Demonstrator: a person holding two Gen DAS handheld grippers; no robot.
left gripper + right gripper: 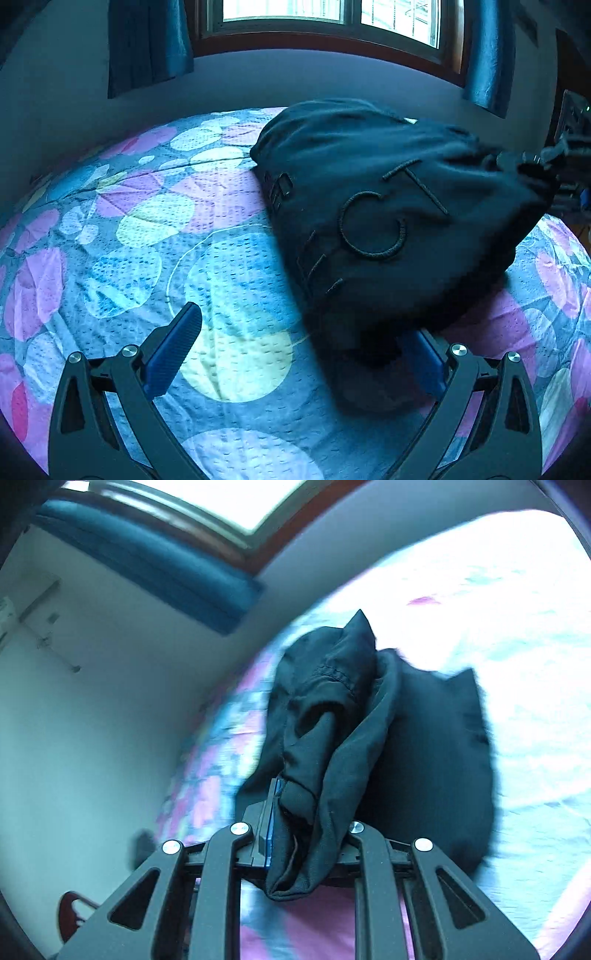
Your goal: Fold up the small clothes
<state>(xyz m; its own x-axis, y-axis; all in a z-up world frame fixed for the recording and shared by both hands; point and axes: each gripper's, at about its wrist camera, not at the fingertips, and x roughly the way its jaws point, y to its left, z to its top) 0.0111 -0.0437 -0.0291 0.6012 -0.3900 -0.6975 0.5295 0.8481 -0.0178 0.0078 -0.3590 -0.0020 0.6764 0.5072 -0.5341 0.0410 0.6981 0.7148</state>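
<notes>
A dark garment point(388, 206) with stitched letters lies on the flowered bedspread point(140, 229). Its right end is lifted off the bed toward my right gripper point(557, 166) at the frame's right edge. My left gripper point(303, 328) hovers low over the bed with jaws wide apart. Its left finger point(173, 354) is bare, and the garment's near corner drapes over the right finger point(424, 365). In the right wrist view my right gripper point(291, 797) is shut on a bunched fold of the dark garment point(424, 746), which hangs from the jaws down to the bedspread point(517, 657).
A wood-framed window point(325, 22) with dark blue curtains point(147, 44) is in the wall behind the bed. The bed meets that wall at its far edge. A red chair point(74, 912) stands on the floor beside the bed, low on the left in the right wrist view.
</notes>
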